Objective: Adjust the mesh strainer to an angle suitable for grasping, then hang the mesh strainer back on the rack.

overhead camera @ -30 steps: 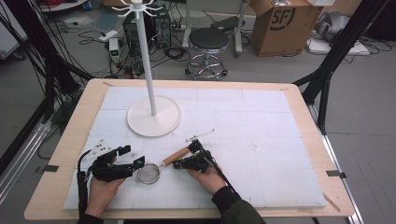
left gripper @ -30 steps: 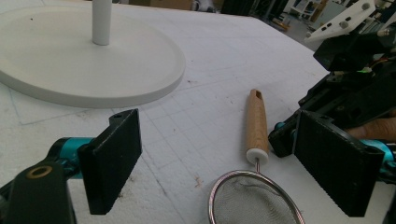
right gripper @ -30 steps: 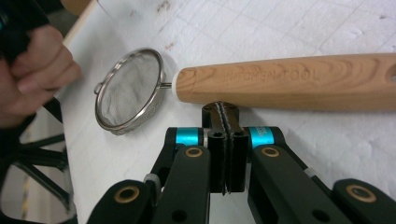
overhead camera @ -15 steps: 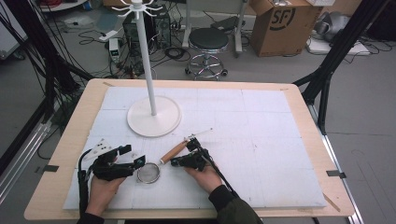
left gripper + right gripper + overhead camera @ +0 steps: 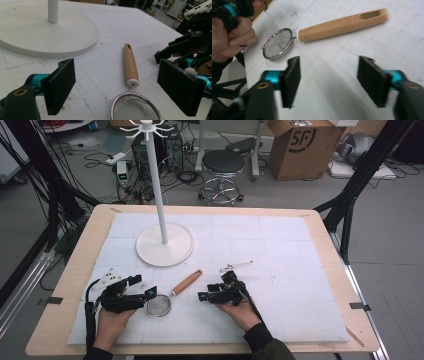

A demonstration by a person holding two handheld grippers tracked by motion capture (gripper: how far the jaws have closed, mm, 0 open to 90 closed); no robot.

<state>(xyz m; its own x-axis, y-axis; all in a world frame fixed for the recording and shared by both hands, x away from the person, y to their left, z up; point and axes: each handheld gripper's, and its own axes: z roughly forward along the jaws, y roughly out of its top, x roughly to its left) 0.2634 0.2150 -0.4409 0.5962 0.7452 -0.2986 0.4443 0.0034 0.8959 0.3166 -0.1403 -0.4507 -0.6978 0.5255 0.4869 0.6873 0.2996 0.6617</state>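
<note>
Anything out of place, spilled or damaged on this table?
Nothing stands out. The wooden-handled metal mesh strainer lies flat and intact on the white foam mat, beside the white hook stand. Only faint scuffs mark the mat.

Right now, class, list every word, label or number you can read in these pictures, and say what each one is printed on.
"SF": on the cardboard box on the floor beyond the table.
The small display on the device on the floor is too blurred to read.

A small strainer with a round wire-mesh bowl and light wooden handle lies flat just below the white stand base, handle angled toward it.
</note>
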